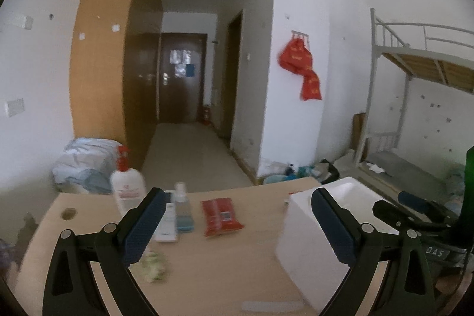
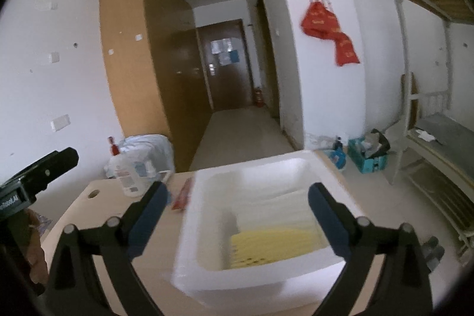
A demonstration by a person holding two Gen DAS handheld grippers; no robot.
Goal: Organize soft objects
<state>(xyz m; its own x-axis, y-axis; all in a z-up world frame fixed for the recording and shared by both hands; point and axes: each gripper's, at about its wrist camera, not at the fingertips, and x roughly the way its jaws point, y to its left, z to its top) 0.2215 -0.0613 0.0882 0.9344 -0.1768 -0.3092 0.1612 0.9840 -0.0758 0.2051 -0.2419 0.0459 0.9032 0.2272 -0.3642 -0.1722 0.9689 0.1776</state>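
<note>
A white foam box (image 2: 192, 242) stands on the wooden table (image 1: 222, 271); a yellow soft item (image 2: 275, 248) lies inside it. My right gripper (image 2: 237, 215) is open and empty above the box. My left gripper (image 1: 237, 224) is open and empty above the table, the box (image 1: 302, 250) to its right. A red soft pack (image 1: 220, 215) lies on the table ahead of it. A pale green crumpled item (image 1: 152, 265) lies near the left finger. The right gripper (image 1: 414, 212) shows at the right of the left wrist view.
A white pump bottle (image 1: 127, 185), a small clear bottle with blue liquid (image 1: 182, 209) and a flat white packet (image 1: 167, 224) stand at the table's far left. A cable hole (image 1: 68, 213) is near the left edge. A bunk bed (image 1: 414, 64) stands right.
</note>
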